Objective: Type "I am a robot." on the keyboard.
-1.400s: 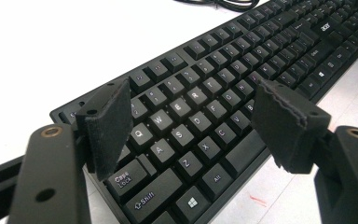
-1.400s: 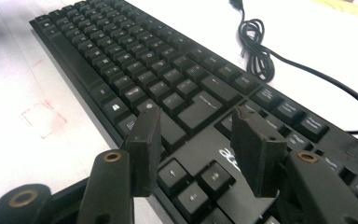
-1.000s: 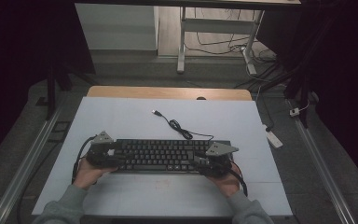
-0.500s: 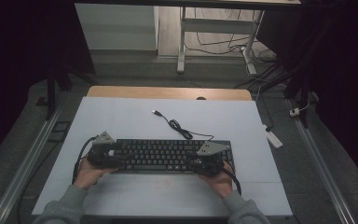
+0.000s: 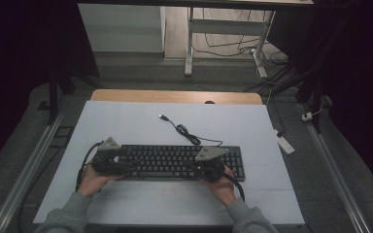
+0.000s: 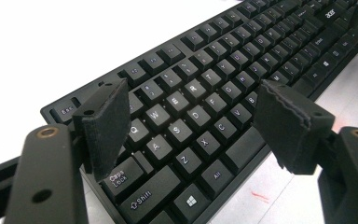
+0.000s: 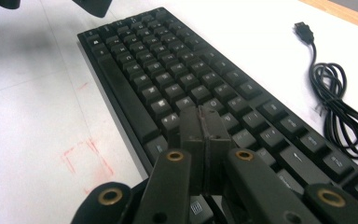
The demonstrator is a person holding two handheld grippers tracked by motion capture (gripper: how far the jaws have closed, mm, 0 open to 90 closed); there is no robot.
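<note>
Keyboard [image 5: 175, 161], black, lies flat near the front of the white bench [image 5: 126, 121], its coiled cable [image 5: 187, 132] trailing away to a loose USB plug [image 5: 163, 117]. Legible key caps in the left gripper view read Esc, Caps Lock, Shift and Alt, with "acer" printed at the far end. Left tongs [image 6: 191, 116] stand wide open over the keyboard's left end, holding nothing. Right tongs [image 7: 204, 135] are pressed fully together, nothing between them, over the keys farther right. Faint red marks [image 7: 86, 156] show on the bench.
</note>
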